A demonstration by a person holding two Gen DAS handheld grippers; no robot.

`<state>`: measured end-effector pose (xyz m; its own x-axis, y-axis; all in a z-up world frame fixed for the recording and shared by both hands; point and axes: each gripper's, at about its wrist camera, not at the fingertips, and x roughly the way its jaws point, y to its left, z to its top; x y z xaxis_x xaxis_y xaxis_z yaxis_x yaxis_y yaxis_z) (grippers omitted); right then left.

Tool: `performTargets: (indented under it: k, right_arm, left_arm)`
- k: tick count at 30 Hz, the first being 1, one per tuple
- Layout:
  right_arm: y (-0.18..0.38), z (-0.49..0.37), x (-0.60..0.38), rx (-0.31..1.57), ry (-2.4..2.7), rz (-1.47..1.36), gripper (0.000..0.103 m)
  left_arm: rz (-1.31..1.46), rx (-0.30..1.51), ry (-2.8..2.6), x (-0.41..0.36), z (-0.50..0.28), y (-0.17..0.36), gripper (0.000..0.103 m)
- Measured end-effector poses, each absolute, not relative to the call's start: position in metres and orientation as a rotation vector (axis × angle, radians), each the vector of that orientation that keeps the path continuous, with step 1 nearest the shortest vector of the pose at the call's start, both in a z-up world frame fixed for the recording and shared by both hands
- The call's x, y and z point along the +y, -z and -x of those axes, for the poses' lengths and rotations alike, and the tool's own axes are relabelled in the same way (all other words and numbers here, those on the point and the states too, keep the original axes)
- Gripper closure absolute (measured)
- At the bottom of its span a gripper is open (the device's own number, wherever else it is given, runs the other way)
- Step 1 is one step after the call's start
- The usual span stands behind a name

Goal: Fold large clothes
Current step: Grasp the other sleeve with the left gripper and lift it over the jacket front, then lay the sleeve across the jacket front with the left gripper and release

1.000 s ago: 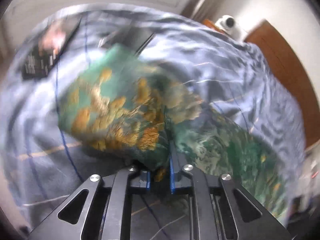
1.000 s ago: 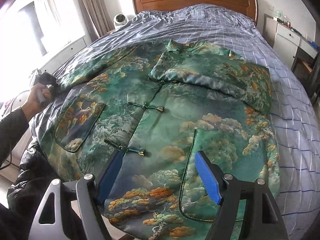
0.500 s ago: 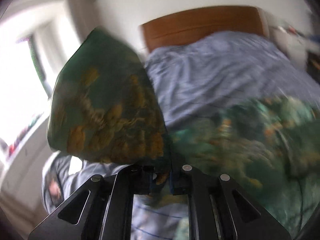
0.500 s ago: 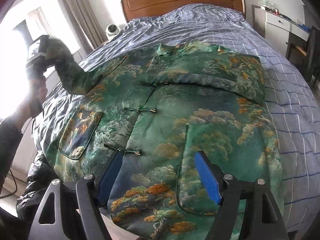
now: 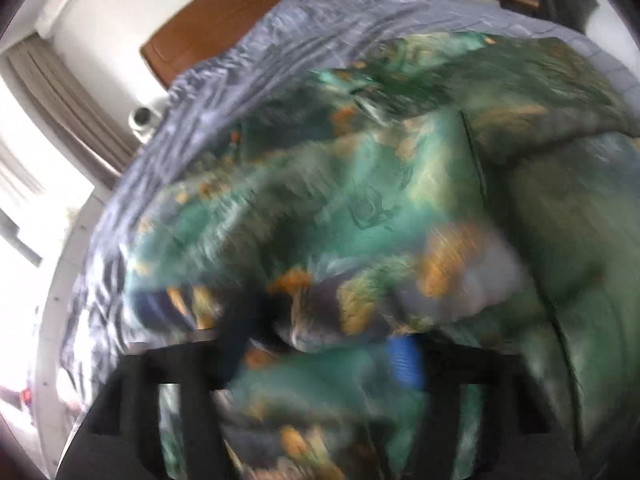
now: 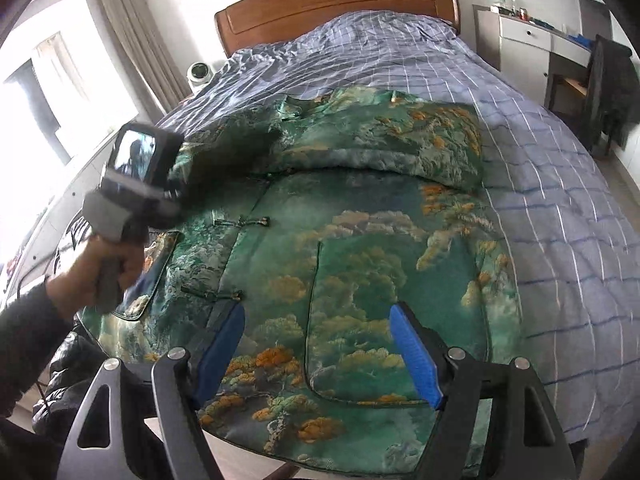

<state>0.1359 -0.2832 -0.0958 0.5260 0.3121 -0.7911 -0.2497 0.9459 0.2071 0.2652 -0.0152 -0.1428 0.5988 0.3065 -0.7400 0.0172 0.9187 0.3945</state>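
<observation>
**Sleeve lifted over the jacket**

Here the green brocade jacket lies front-up on the blue checked bed cover, its right sleeve folded across the chest. The right tool hovers above the hem, its blue pads spread wide and holding nothing. Ahead and to its left, the left tool is raised over the jacket's shoulder with the other sleeve bunched at its tip. Its own camera is badly blurred (a blue pad shows amid cloth), so I cannot tell whether it pinches the fabric. A wooden headboard stands beyond.
</observation>
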Motion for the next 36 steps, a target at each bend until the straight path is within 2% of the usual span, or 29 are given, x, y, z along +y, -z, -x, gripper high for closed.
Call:
performTargets:
  k: [1, 3, 9, 16, 25, 26, 28, 36]
  right_arm:
    - [0.093, -0.14, -0.282, 0.958, -0.345, -0.067, 0.026]
    - [0.089, -0.15, -0.28, 0.957, -0.365, -0.064, 0.026]
    - [0.09, -0.227, -0.249, 1.015, -0.501, -0.225, 0.026]
    - [0.148, -0.32, -0.199, 1.16, -0.553, -0.499, 0.026]
    - [0.186, -0.349, -0.14, 1.196, -0.551, -0.458, 0.027]
    - [0.184, -0.349, -0.137, 1.178, -0.55, -0.438, 0.03]
    - [0.169, -0.347, -0.131, 1.12, -0.531, -0.356, 0.088]
    - [0.104, -0.385, -0.121, 0.884, -0.496, -0.163, 0.09]
  left_arm:
    - [-0.372, 0.917, -0.161, -0.014, -0.254, 0.141, 0.019]
    - [-0.34, 0.923, -0.135, -0.005, -0.233, 0.138, 0.016]
    - [-0.205, 0.948, -0.149, 0.02, -0.196, 0.135, 0.015]
    - [-0.028, 0.931, -0.185, 0.055, -0.168, 0.118, 0.015]
    - [0.027, 0.92, -0.182, 0.075, -0.157, 0.116, 0.015]
    - [0.029, 0.922, -0.184, 0.079, -0.158, 0.118, 0.015]
    - [0.041, 0.925, -0.188, 0.082, -0.156, 0.119, 0.015]
    - [0.073, 0.892, -0.172, 0.087, -0.154, 0.105, 0.015]
